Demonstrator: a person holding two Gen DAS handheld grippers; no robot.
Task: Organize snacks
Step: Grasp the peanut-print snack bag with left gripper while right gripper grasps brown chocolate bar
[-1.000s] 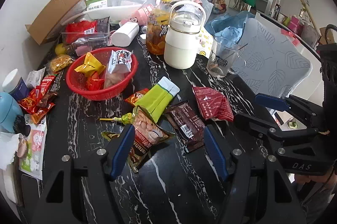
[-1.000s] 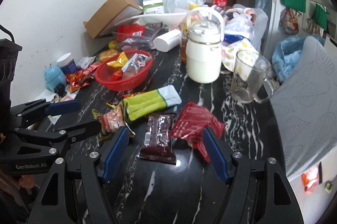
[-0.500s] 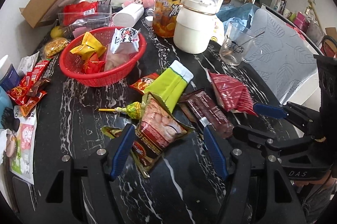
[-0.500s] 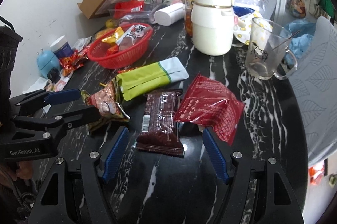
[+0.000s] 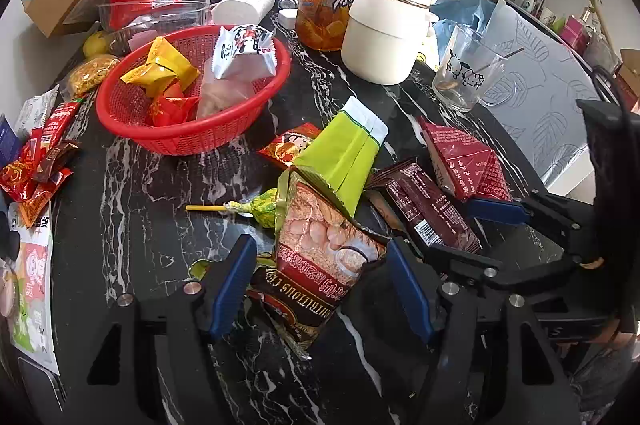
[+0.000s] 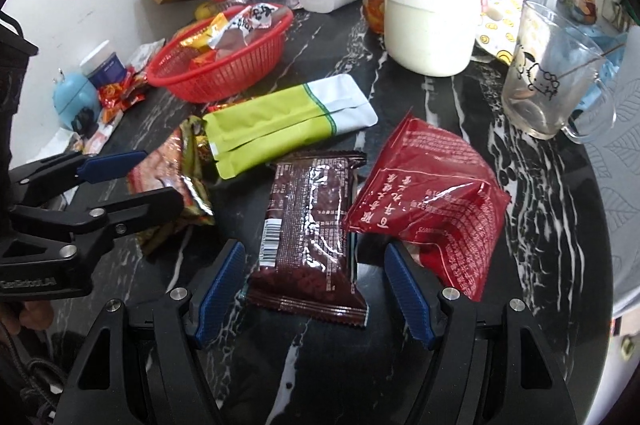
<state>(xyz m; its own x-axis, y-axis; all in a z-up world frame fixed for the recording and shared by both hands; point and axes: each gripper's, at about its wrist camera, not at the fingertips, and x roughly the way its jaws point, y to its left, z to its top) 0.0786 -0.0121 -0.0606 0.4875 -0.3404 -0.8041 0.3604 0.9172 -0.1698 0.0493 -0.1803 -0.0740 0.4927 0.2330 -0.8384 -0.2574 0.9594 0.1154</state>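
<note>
Left gripper (image 5: 320,285): jaws spread wide, straddling the near end of the cereal packet (image 5: 320,257), pads not touching it. Right gripper (image 6: 312,293): jaws likewise wide, flanking the near end of the dark brown snack bar (image 6: 310,221) at 12 o'clock, no contact seen. Red pouch (image 6: 428,201): at 1 o'clock from the right gripper, just beside the brown bar, its near corner over the right pad. Lollipop (image 5: 244,209): yellow stick, green wrapper, at 11 o'clock of the left gripper, head touching the cereal packet. Green-and-white sachet (image 5: 344,153): lying flat beyond, its near end overlapping the cereal packet. Small red packet (image 5: 290,147): touching the sachet's left edge. Red basket (image 5: 192,137): at 10 o'clock, farther off, holding yellow, red and white wrapped snacks. Black marble table (image 5: 140,225): carries all items. Cream kettle (image 5: 388,29) and glass mug (image 5: 466,77): far, 1 o'clock, near each other.
</note>
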